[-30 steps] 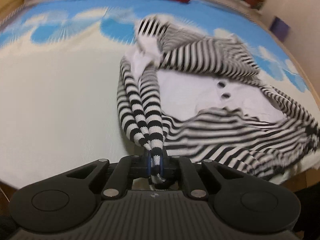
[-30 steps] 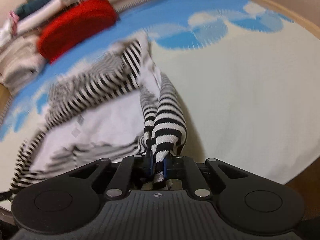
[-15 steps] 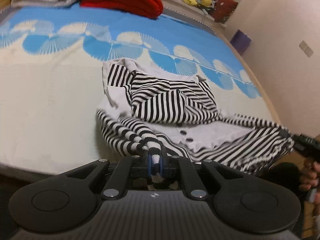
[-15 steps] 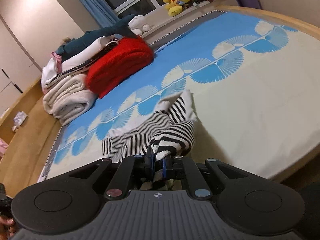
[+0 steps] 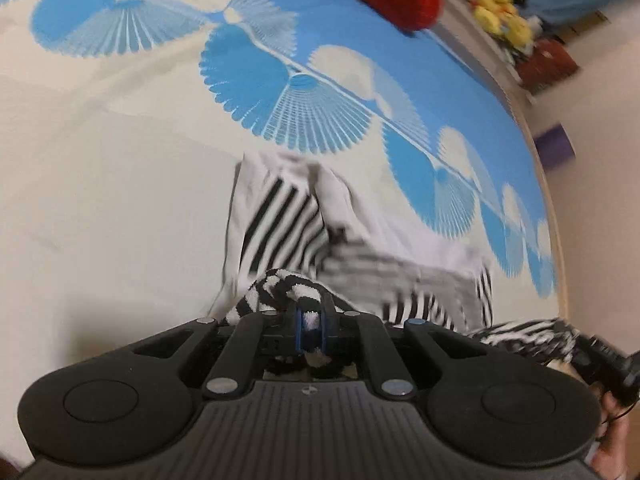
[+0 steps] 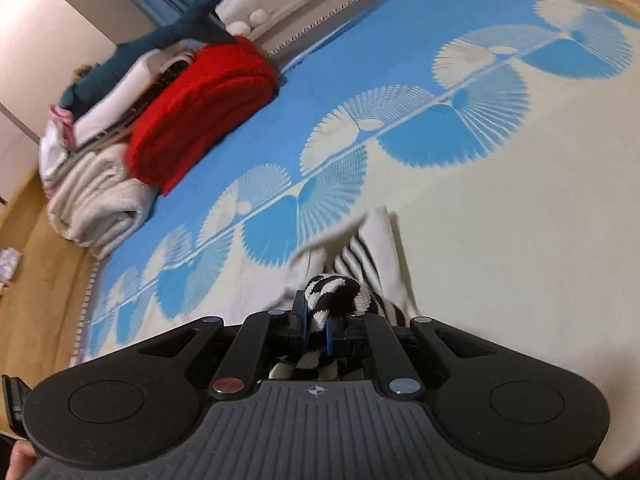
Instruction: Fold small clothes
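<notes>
A small black-and-white striped garment (image 5: 304,224) lies on the bed, its white panel spread toward the blue pattern. My left gripper (image 5: 311,330) is shut on a bunched striped edge of it, held just above the mattress. My right gripper (image 6: 317,328) is shut on another striped edge of the same garment (image 6: 362,256). In the left wrist view the right gripper's body (image 5: 604,364) shows at the far right with striped cloth trailing to it. Most of the garment is hidden below both gripper bodies.
The bed cover (image 6: 500,240) is cream with blue fan shapes. A red folded blanket (image 6: 200,108) and stacked white and teal laundry (image 6: 92,184) sit at the bed's far left corner. Stuffed toys (image 5: 500,12) line a ledge beyond. Wooden floor (image 6: 36,280) lies left.
Both grippers have moved forward over the bed with the striped edges, carrying the near part of the garment toward its far part. Both cameras tilted downward and nearer to the cloth.
</notes>
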